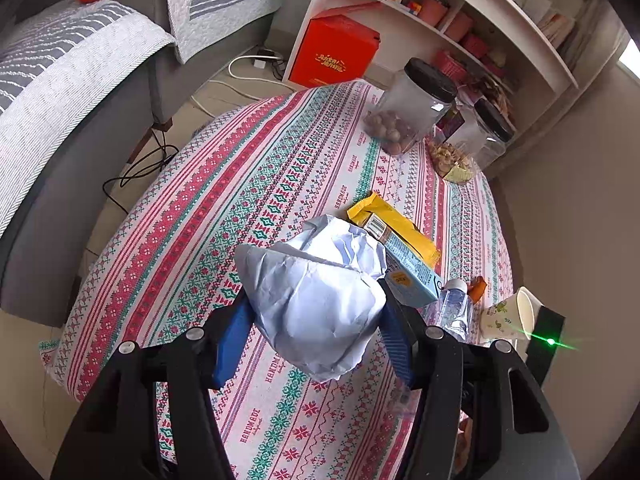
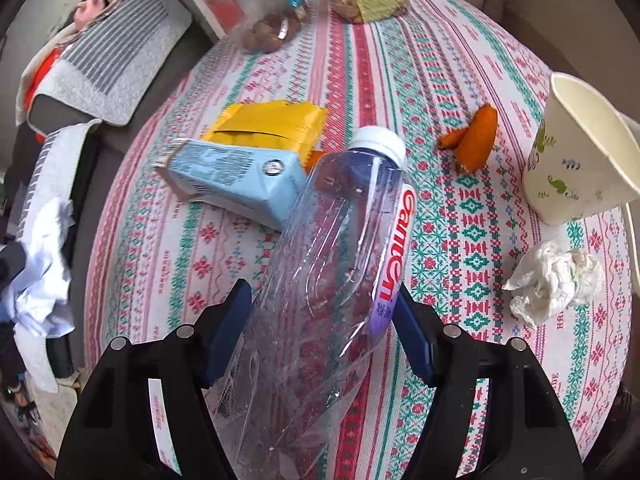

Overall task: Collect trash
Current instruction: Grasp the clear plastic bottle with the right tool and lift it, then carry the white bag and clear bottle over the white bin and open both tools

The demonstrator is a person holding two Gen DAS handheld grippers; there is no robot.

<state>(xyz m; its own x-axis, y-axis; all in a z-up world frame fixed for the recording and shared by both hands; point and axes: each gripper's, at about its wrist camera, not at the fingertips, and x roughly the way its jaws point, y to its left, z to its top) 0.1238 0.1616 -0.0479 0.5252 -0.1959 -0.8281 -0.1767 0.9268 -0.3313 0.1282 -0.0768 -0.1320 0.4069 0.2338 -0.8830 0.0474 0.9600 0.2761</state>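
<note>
Left gripper [image 1: 316, 320] pinches a crumpled paper ball [image 1: 320, 300] above the near table [image 1: 240, 184]. Right gripper [image 2: 320, 320] clamps a clear plastic bottle [image 2: 332, 248]; carton [image 2: 236, 180], yellow wrapper [image 2: 272, 124], paper cup [image 2: 576, 156] lie farther off.

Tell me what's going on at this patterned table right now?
A person is clearing trash with two handheld grippers. The left gripper is shut on a crumpled white paper ball, held above the table. The right gripper clamps a clear plastic bottle. A blue carton, yellow wrapper, orange peel, paper cup and crumpled tissue remain.
</note>
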